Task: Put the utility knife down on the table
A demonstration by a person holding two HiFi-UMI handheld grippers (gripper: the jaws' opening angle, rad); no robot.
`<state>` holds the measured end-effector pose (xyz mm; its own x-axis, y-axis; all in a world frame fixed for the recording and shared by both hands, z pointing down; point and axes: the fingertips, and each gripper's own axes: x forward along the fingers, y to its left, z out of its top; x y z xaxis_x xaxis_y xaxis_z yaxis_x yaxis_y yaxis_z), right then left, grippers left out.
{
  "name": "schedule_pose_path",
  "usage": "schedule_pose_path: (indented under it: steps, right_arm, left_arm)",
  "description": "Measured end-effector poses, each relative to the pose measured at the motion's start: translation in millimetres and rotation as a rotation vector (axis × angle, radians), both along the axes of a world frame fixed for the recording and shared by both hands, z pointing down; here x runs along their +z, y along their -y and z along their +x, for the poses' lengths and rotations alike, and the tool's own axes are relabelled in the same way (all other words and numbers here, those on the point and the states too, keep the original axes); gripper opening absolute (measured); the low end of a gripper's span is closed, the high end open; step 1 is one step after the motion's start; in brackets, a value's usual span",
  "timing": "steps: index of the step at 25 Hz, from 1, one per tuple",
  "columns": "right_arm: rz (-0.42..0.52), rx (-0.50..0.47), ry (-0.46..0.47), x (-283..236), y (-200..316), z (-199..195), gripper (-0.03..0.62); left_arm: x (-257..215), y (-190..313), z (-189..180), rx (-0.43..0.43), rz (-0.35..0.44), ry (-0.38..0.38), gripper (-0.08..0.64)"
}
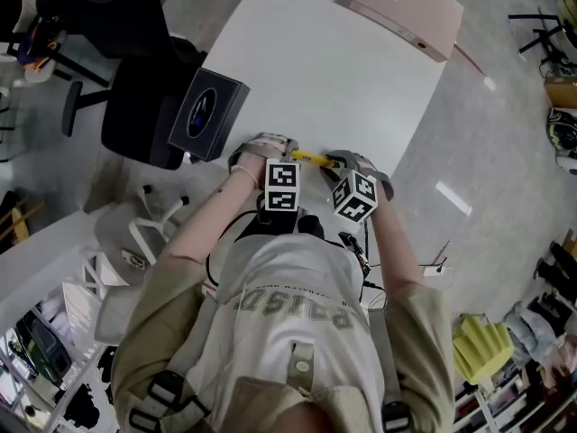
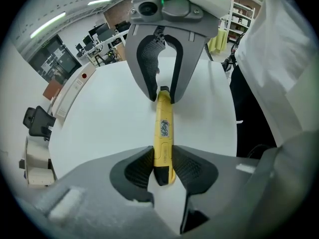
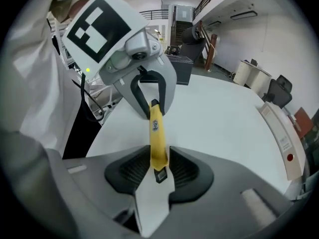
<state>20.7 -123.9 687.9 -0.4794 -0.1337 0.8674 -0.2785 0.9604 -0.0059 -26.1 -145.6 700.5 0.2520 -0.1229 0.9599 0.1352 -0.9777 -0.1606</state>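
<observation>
L gripper tight on utility knife; head view: yellow sliver only.

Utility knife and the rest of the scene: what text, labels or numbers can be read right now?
Nothing reads clearly.
utility knife: small sticker on the yellow handle, print too blurred.
shirt: large letters, upside down, not surely legible.
flat box: white label, too small.
marker cubes: black-and-white squares, no words.

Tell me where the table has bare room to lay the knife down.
Free: the middle of the table, between the carton at its far corner and the knife. Crowded: the near edge, where left gripper and right gripper stand at its ends.
</observation>
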Motion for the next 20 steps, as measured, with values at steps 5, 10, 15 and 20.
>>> schedule_pose_path:
  steps: [5, 10, 15, 20]
  right_arm:
    - [0.028, -0.039, -0.027, 3.2, -1.9, 2.1, 0.121]
    - [0.082, -0.106, -0.073, 7.3, -4.9, 1.0, 0.121]
    - [0.174, -0.204, -0.155, 12.5, -4.7, 1.4, 0.123]
    - [0.165, -0.212, -0.176, 13.4, -4.1, 1.8, 0.123]
  left_arm:
    - [2.4, -0.2, 0.1, -0.007, -0.033, 0.015, 0.129]
    - [3.2, -0.9, -0.3, -0.009, -0.077, 0.031, 0.130]
    - [4.0, 0.1, -0.4, -0.013, -0.112, 0.041, 0.130]
    - [4.3, 0.1, -0.5, -0.019, -0.138, 0.047, 0.132]
